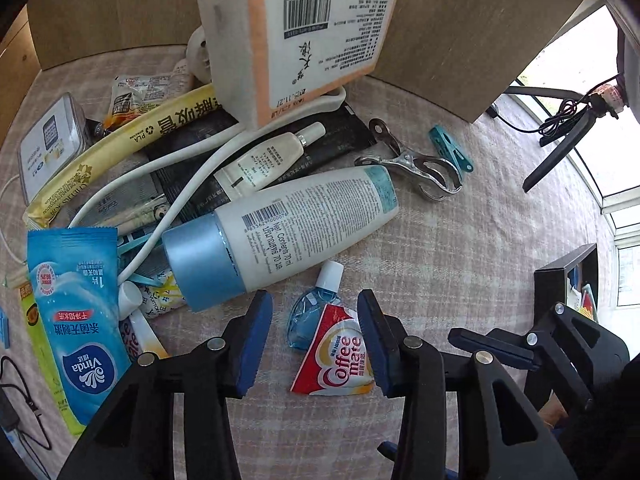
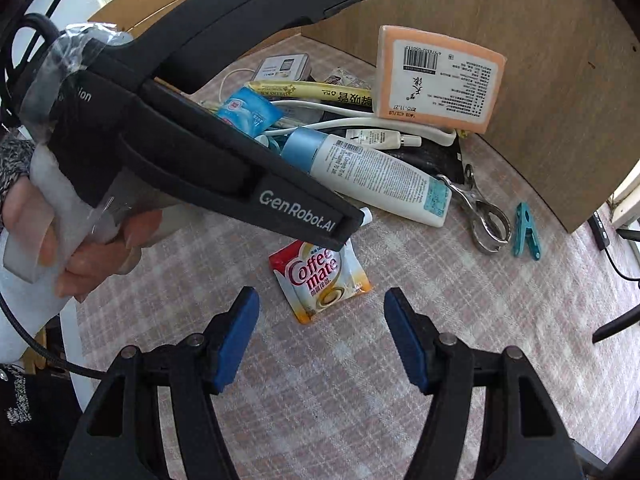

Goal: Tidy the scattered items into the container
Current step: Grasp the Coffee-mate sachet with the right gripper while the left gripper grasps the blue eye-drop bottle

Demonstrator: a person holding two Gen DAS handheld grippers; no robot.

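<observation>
My left gripper (image 1: pixel 316 340) is open and low over the checked cloth, its blue pads either side of a red Coffee mate sachet (image 1: pixel 340 354) and a small blue eye-drop bottle (image 1: pixel 310 318) beneath it. My right gripper (image 2: pixel 320 338) is open and empty, just short of the same sachet (image 2: pixel 320 278). A white bottle with a blue cap (image 1: pixel 280 232) lies behind it, also in the right wrist view (image 2: pixel 368 172). A metal clip (image 1: pixel 416 160) and a teal clothespin (image 1: pixel 452 148) lie to the right. The left gripper's body (image 2: pixel 224 160) crosses the right wrist view.
A pile sits at the back left: an orange box (image 1: pixel 304 36), white cable (image 1: pixel 168 176), small cream tube (image 1: pixel 264 158), yellow straw pack (image 1: pixel 120 148), blue Vinda wipe pack (image 1: pixel 76 320), and a tin (image 1: pixel 48 140). A wooden board (image 1: pixel 480 20) stands behind. A black container (image 1: pixel 564 280) sits at the far right.
</observation>
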